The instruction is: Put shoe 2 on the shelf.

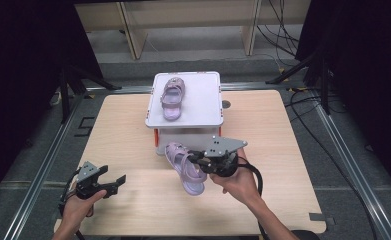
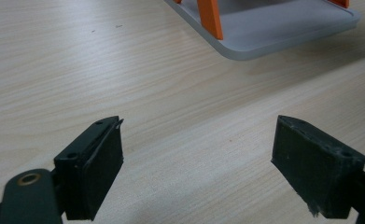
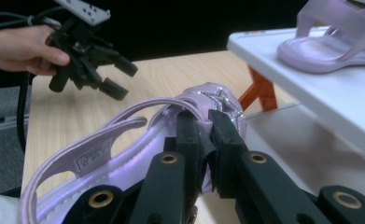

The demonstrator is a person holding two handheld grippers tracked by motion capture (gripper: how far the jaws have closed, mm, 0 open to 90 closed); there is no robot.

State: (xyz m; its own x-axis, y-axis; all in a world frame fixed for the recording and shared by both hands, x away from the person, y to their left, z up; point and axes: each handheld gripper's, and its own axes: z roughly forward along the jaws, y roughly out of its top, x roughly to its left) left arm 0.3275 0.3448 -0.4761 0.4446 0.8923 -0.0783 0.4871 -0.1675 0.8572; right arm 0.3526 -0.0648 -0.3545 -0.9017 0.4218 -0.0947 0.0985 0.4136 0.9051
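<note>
Pinching the lilac sandal point(image 3: 124, 140) by its glittery strap between my right gripper's point(image 3: 207, 126) pressed jaws, I judge it light, probably bendy, while the left gripper point(image 2: 196, 154) idles spread.

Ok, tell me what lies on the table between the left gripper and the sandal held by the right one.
Nothing: the high view shows bare wood between the left gripper and the held sandal.

Two lilac sandals point(image 1: 185, 168) point(image 1: 172, 98), one white rack point(image 1: 203, 107).
</note>
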